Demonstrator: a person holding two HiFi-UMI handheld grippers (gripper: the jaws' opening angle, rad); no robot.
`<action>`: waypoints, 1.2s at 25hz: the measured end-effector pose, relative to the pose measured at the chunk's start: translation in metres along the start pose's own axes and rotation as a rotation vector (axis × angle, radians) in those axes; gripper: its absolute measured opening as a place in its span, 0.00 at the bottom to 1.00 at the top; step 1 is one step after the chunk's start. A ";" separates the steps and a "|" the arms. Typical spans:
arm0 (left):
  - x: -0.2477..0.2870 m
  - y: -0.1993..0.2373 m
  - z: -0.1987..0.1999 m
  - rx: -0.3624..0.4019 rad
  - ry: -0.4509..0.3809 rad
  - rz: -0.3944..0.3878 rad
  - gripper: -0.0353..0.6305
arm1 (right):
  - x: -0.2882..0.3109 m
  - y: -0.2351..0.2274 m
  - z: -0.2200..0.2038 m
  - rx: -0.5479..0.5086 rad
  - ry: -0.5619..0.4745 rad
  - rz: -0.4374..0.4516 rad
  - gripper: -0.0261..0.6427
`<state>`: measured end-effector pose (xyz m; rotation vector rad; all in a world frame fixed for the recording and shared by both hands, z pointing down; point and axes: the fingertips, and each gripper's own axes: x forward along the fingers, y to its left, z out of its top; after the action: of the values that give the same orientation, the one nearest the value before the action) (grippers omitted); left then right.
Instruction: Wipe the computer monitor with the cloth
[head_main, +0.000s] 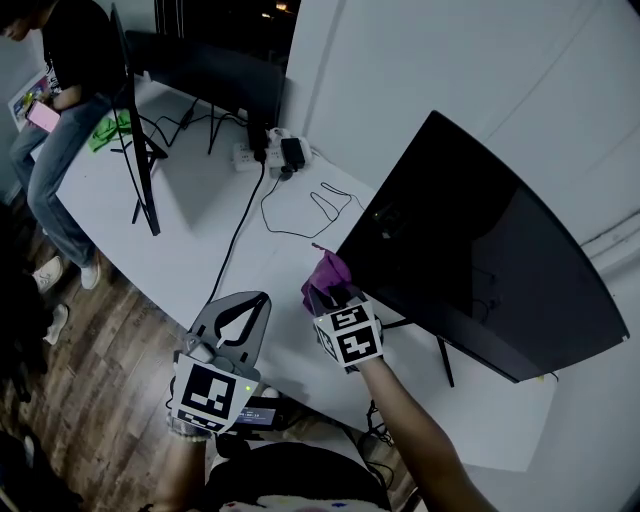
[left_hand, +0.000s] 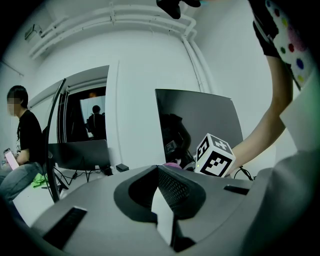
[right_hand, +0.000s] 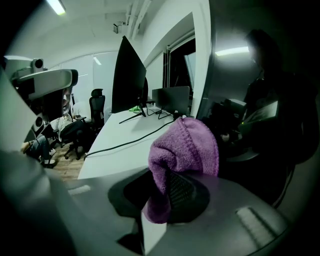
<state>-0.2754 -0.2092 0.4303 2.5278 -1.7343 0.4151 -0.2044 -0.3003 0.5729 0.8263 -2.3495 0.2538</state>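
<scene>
Beside the glossy black monitor (head_main: 480, 260), right gripper (head_main: 333, 295) pinching fuzzy purple cloth (head_main: 327, 270) (bunched), left gripper (head_main: 260, 298) jaws together, empty.

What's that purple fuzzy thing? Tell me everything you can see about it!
It is a purple cloth, fuzzy like towelling, with a stitched hem. It is bunched up and pinched between the shut jaws of the right gripper, bulging above them. It sits by the lower corner of the dark monitor; whether they touch is unclear.

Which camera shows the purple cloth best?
Right gripper view: the purple cloth is close-up, clamped in the right gripper. Head view shows it small beside the monitor; left gripper view, only a sliver.
</scene>
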 end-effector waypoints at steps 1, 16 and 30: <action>-0.001 0.001 -0.001 -0.002 0.000 0.003 0.06 | 0.002 0.002 0.002 -0.001 -0.001 0.006 0.14; -0.009 0.014 -0.006 -0.024 -0.004 0.033 0.06 | 0.022 0.033 0.056 -0.132 -0.050 0.081 0.14; -0.005 0.006 -0.003 -0.020 -0.012 0.016 0.06 | 0.006 -0.002 0.043 0.174 -0.050 0.013 0.14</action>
<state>-0.2828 -0.2061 0.4316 2.5094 -1.7548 0.3817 -0.2281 -0.3211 0.5424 0.9089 -2.4050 0.4539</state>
